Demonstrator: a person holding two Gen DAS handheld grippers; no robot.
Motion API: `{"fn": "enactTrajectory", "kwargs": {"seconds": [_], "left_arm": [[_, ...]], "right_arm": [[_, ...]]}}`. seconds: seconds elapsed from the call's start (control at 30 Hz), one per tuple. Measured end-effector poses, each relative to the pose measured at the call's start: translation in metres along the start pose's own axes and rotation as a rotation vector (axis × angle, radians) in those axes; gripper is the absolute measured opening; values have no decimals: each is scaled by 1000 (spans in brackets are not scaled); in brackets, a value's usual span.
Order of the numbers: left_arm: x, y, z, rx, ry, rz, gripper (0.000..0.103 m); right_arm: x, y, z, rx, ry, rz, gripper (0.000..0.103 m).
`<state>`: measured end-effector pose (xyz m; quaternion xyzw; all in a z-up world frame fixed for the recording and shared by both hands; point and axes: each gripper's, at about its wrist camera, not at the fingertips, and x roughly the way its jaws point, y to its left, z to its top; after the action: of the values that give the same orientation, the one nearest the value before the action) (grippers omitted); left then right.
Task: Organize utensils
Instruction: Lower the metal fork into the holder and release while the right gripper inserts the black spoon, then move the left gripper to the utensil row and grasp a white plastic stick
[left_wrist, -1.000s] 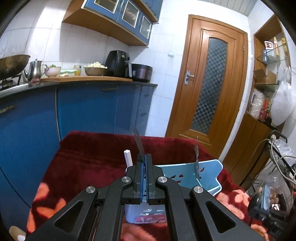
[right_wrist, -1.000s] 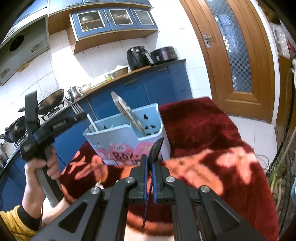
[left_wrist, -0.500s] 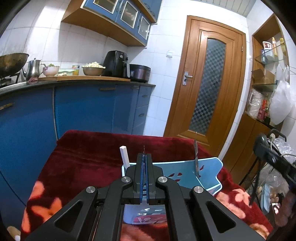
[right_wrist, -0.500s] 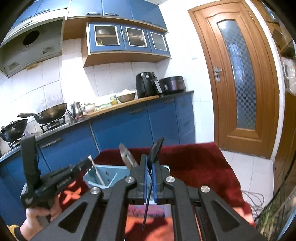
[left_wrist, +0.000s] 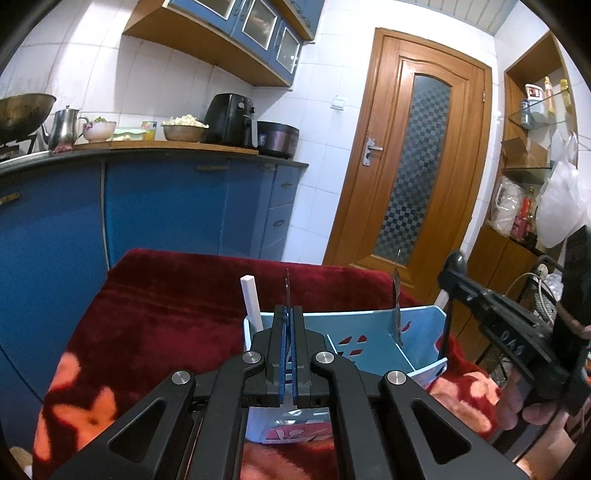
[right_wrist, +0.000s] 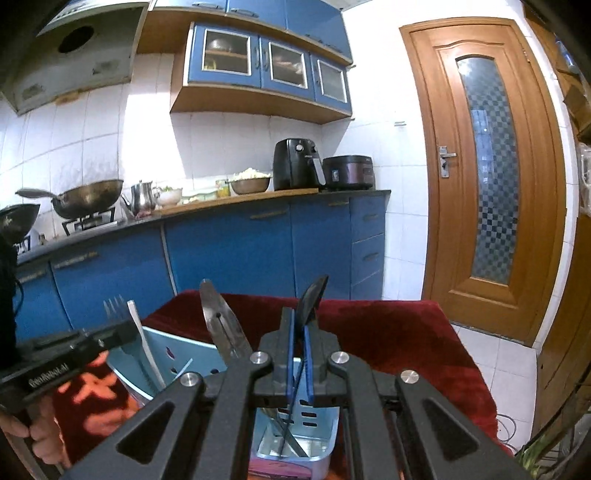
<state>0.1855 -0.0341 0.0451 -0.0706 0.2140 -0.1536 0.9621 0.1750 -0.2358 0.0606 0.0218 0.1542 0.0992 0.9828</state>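
A light blue utensil box (left_wrist: 373, 338) (right_wrist: 173, 356) stands on the red blanket. My left gripper (left_wrist: 288, 314) is shut on a metal fork (left_wrist: 287, 286), seen edge-on, over the box's left end; its tines show in the right wrist view (right_wrist: 114, 304). My right gripper (right_wrist: 300, 325) is shut on a black spoon (right_wrist: 312, 297), bowl up, its thin handle hanging down into the box's right compartment. A white handle (left_wrist: 251, 301) and a steel knife (right_wrist: 218, 325) (left_wrist: 396, 299) stand in the box.
The red flowered blanket (left_wrist: 173, 295) covers the table. Blue kitchen cabinets (left_wrist: 166, 206) with a worktop stand behind. A wooden door (left_wrist: 410, 166) is at the right. Shelves and cables (left_wrist: 532, 280) are at the far right.
My right gripper has risen and come over the box with the black spoon, its handle now inside. My left gripper has turned the fork edge-on above the box's left end.
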Motion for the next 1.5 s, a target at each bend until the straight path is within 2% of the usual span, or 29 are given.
{"fn": "enactTrajectory", "kwargs": {"seconds": [0.13, 0.2, 0.3, 0.4, 0.57, 0.77, 0.87, 1.07, 1.5], "left_arm": [[1, -2, 0, 7, 11, -11, 1], [2, -3, 0, 9, 22, -17, 3], [4, -6, -2, 2, 45, -36, 8], [5, -8, -4, 3, 55, -41, 8], [1, -11, -4, 11, 68, -43, 8], [-17, -14, 0, 26, 64, -32, 9], [-29, -14, -1, 24, 71, -18, 14], [-51, -18, -7, 56, 93, 23, 14], [-73, -19, -49, 42, 239, 46, 16]], "right_arm": [[4, -4, -5, 29, 30, 48, 9], [2, -4, -5, 35, 33, 56, 17], [-5, -3, -4, 41, 17, 66, 18], [-11, 0, -1, 33, 3, 59, 18], [-22, -6, 2, 67, 31, 71, 20], [-42, -18, -4, 101, 101, 56, 21], [-53, -24, -9, 108, 117, 40, 22], [-70, -24, -24, 122, 153, 20, 25], [-108, 11, -58, 119, 252, 7, 26]]}}
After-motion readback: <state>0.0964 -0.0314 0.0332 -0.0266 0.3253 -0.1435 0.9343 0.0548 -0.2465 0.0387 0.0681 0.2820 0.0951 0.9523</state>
